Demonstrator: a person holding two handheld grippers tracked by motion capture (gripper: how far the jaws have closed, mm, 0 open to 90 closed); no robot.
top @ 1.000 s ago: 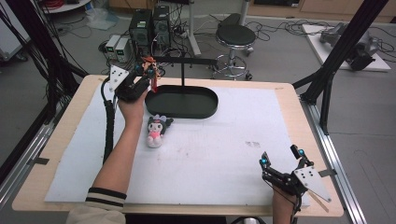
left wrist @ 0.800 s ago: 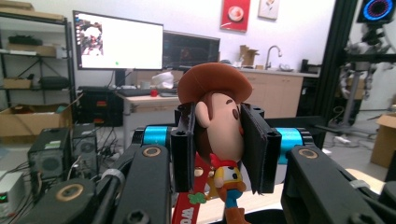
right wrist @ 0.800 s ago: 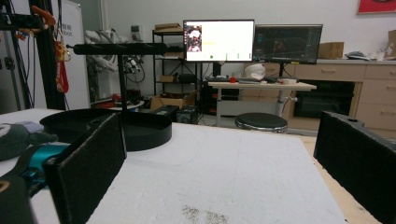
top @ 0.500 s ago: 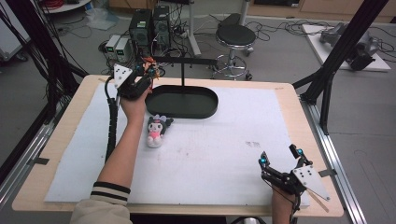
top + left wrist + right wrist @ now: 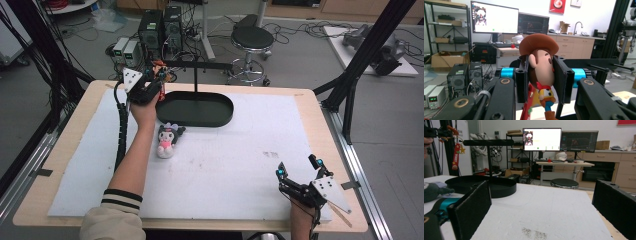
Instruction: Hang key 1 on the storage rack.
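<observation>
A cowboy doll keychain (image 5: 542, 63) with a brown hat sits between the pads of my left gripper (image 5: 541, 77), which is shut on its head. In the high view the left gripper (image 5: 156, 80) is raised at the left end of the black T-bar (image 5: 196, 65) of a jewellery stand with an oval black tray (image 5: 220, 117). The right gripper view shows the doll's red strap (image 5: 456, 153) hanging beside the bar (image 5: 488, 142). My right gripper (image 5: 298, 169) rests open near the front right edge of the table, with nothing between its jaws (image 5: 541, 202).
A small plush toy (image 5: 167, 139) in black, white and pink lies on the white mat (image 5: 225, 165) just in front of the tray. A stool (image 5: 252, 39) and computer cases (image 5: 160, 27) stand beyond the table's far edge.
The left gripper with the doll has edged slightly right toward the stand's bar. The right gripper has kept still.
</observation>
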